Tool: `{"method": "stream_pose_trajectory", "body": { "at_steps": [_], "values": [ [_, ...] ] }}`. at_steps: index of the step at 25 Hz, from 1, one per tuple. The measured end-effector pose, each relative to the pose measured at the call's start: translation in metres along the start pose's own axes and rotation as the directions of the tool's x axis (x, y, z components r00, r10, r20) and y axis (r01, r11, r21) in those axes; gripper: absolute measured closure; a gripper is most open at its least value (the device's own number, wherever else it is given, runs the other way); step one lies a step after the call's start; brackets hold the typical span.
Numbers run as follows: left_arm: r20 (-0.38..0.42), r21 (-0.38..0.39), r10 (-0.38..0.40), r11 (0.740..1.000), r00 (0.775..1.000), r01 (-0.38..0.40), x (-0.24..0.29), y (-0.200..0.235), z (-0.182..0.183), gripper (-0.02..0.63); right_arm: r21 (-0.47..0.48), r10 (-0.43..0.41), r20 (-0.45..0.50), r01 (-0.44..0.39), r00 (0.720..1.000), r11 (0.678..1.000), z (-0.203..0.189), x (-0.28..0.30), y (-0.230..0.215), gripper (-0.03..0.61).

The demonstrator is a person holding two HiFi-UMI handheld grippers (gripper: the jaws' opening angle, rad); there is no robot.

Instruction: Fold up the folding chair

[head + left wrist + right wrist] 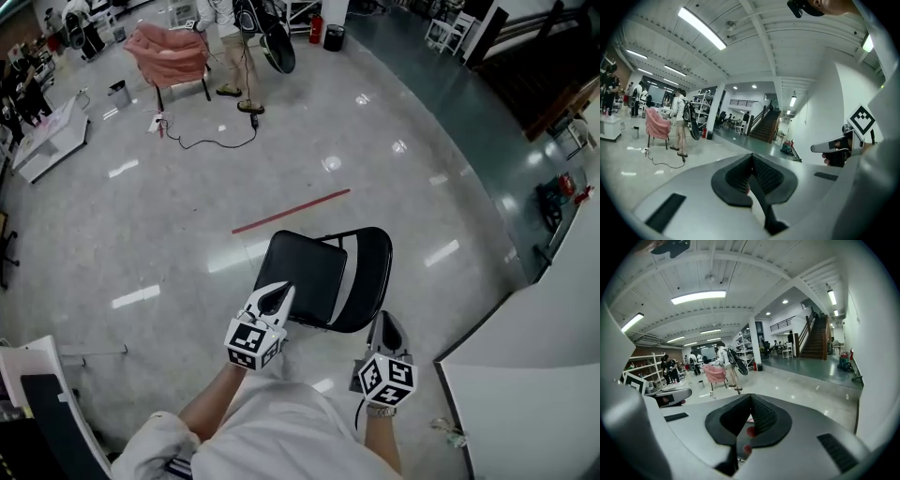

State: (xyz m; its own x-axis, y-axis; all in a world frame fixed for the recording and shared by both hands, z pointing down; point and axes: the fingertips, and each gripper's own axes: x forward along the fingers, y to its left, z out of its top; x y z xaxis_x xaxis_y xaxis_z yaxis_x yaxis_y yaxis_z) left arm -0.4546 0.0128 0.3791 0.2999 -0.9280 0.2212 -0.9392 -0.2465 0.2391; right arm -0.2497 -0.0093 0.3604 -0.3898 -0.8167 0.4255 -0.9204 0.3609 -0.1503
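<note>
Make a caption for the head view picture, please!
Left gripper and right gripper, both shut, by an unfolded black chair on a shiny floor.

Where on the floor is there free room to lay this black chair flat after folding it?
The floor between the red tape line and the black cable is bare, as is the stretch left of the folding chair. Right of it the white panel crowds in.

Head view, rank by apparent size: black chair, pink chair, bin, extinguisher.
1. black chair: largest, but also nearest the camera.
2. pink chair: smaller in the picture; it's far off, so real size is unsure.
3. bin and extinguisher: both tiny and look alike, so not ranked.
</note>
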Motion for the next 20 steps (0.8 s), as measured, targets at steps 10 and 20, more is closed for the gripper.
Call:
{"method": "stream_pose_trajectory", "body": {
  "at_steps": [10, 20],
  "values": [
    [-0.038, -0.006, -0.054, 0.999, 0.998, 0.053, 0.074, 0.078, 0.020, 0.604, 0.006, -0.068, -0.066, 0.069, 0.996, 0.998, 0.019, 0.097, 0.007, 0.574],
    [-0.090, 0.009, -0.044, 0.999, 0.995, 0.045, 0.124, 0.148, 0.018, 0.604, 0.012, -0.097, -0.126, 0.099, 0.987, 0.995, 0.014, 0.160, 0.007, 0.574]
  ]
}}
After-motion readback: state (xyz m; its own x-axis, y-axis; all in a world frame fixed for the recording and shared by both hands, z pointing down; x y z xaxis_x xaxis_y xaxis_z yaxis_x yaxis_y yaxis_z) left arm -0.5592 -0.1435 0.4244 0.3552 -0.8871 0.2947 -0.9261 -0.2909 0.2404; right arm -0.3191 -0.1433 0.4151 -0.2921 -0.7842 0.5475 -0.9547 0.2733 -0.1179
